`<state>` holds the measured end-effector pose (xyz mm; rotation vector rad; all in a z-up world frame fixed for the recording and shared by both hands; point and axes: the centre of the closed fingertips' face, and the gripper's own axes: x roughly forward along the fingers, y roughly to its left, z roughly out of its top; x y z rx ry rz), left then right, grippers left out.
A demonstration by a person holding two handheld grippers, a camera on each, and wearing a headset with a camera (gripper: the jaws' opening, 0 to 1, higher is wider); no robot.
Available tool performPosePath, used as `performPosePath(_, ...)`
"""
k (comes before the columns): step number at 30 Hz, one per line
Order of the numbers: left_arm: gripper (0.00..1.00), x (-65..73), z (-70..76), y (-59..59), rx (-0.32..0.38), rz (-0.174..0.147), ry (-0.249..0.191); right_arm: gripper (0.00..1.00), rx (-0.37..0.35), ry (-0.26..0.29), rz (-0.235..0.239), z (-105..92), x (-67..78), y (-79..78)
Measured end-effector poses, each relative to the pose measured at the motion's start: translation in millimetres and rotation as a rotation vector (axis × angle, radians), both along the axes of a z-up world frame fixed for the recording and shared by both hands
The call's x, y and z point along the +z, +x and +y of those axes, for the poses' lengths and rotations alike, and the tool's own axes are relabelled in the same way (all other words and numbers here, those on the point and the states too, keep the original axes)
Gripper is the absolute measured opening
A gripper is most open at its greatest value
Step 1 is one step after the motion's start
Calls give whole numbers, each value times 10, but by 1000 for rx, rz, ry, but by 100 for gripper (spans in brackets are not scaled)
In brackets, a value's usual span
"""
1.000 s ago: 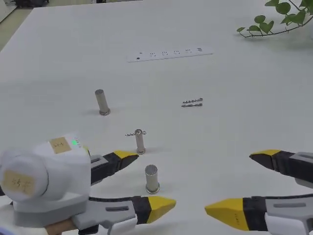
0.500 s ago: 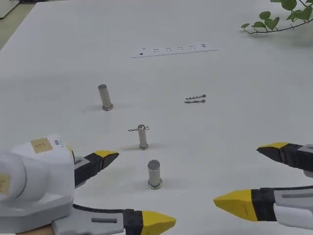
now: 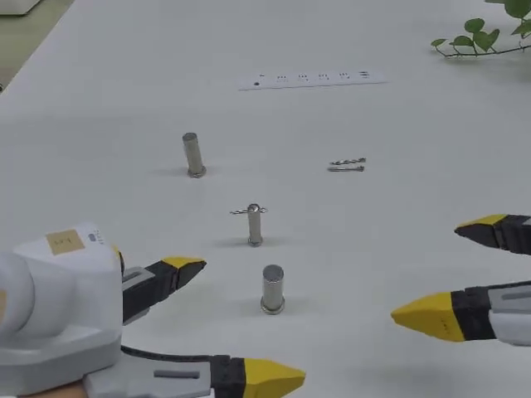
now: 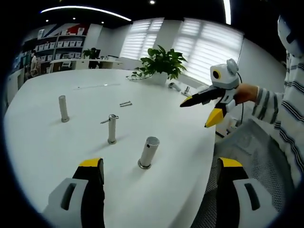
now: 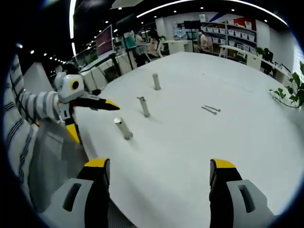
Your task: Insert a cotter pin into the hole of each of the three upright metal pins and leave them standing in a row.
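**Step in hand.** One of the three insertions is judged complete. The middle upright grey metal pin [image 3: 254, 225] carries a thin wire cotter pin [image 3: 249, 211] crosswise through its head. The far upright grey metal pin [image 3: 193, 155] and the near upright grey metal pin [image 3: 272, 288] are seen with bare heads. All three stand in a slanting row on the white table [image 3: 398, 116], well apart from one another. Fetching the second cotter pin is judged to be the step now due.

**Stock.** Two loose silver cotter pins [image 3: 347, 164] lie flat and side by side on the table. They are to the right of the row, roughly level with the far pin. A white power strip [image 3: 311, 80] lies well beyond them.

**Tongs.**
- The black, yellow-tipped left gripper [image 3: 231, 322] is held low, just left of the near pin. Its jaws are spread wide with nothing between them.
- The matching right gripper [image 3: 446, 269] is likewise spread and empty. It is to the right of the near pin and nearer the person than the loose cotter pins.

**Next move.**
- The right gripper would need to be carried forward to the loose pair.
- One cotter pin must be parted from its neighbour and pinched at the looped end, so that the legs project.
- A low, flat approach is called for, as the wire lies flush on a smooth surface.
- The left gripper is well placed to steady a bare pin during insertion.
- The direction of the holes in the bare pins cannot be made out.
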<state>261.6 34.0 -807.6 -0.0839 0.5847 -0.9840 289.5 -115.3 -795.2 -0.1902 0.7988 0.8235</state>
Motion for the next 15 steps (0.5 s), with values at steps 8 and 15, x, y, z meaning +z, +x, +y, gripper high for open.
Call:
performPosePath(8,99,20,29,-36,14,31,-26,85,81,-95,-8,-103,9,274)
performPosePath(15,99,39,3,-79,25,41,-41,84,155,-152,-14,-105,-1,518)
